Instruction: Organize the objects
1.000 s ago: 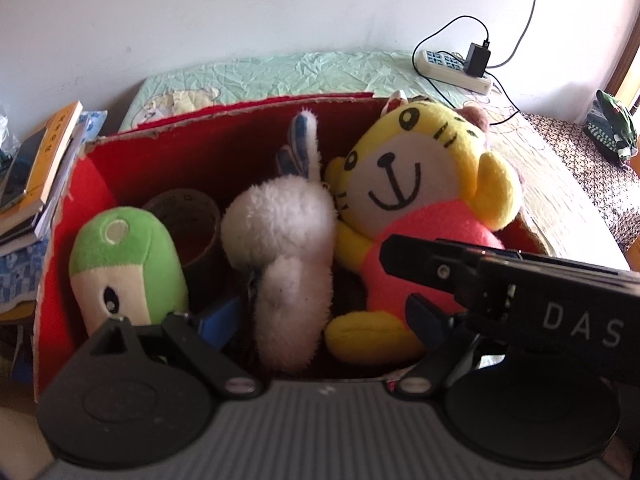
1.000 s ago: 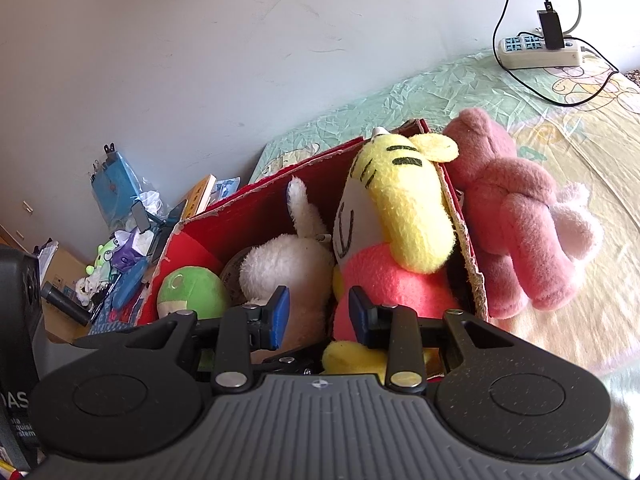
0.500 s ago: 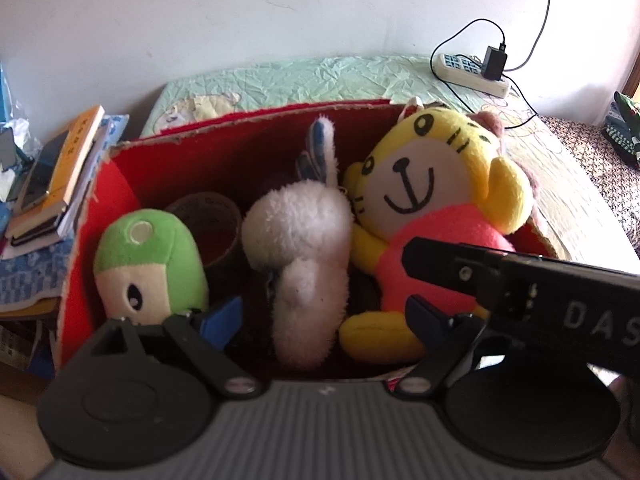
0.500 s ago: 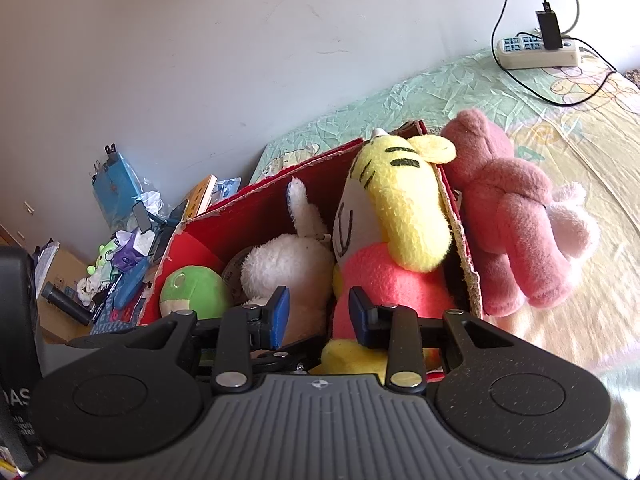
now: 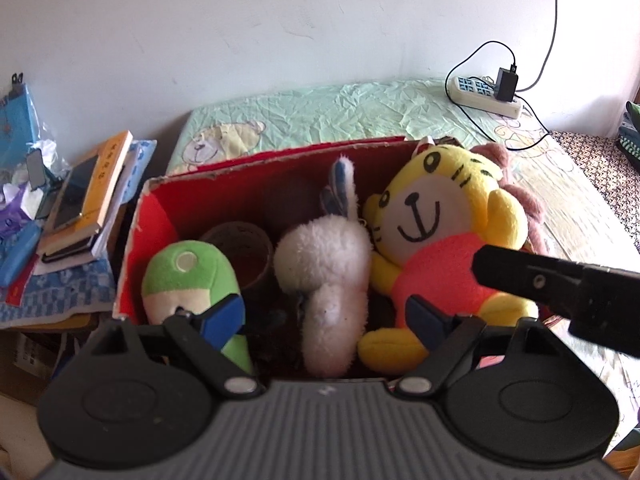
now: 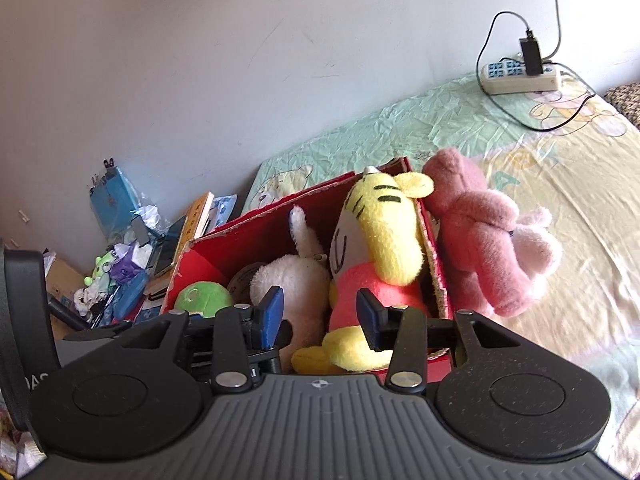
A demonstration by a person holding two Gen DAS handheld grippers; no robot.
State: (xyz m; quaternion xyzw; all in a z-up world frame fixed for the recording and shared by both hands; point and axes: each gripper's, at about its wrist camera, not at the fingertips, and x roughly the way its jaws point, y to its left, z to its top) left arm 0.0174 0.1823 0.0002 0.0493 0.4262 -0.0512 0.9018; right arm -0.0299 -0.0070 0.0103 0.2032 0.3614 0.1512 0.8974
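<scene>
Left gripper [image 5: 324,316] hangs over the red box [image 5: 148,216] with its jaws apart and nothing between them, and the white bunny [image 5: 324,276] lies straight ahead, standing tall with its ear up; the box floor is too dark to see. Right gripper [image 6: 318,314] is opening with nothing between its jaws, right by the yellow tiger [image 6: 380,248], while the pink bear [image 6: 480,236] outside leans on the box, closer to this hand.

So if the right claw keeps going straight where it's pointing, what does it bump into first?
Most likely the yellow tiger plush in the red box. The right claw, its jaws opening and empty, points at the tiger's pink belly, with the white bunny plush just left of that line. Depth is hard to judge.
</scene>
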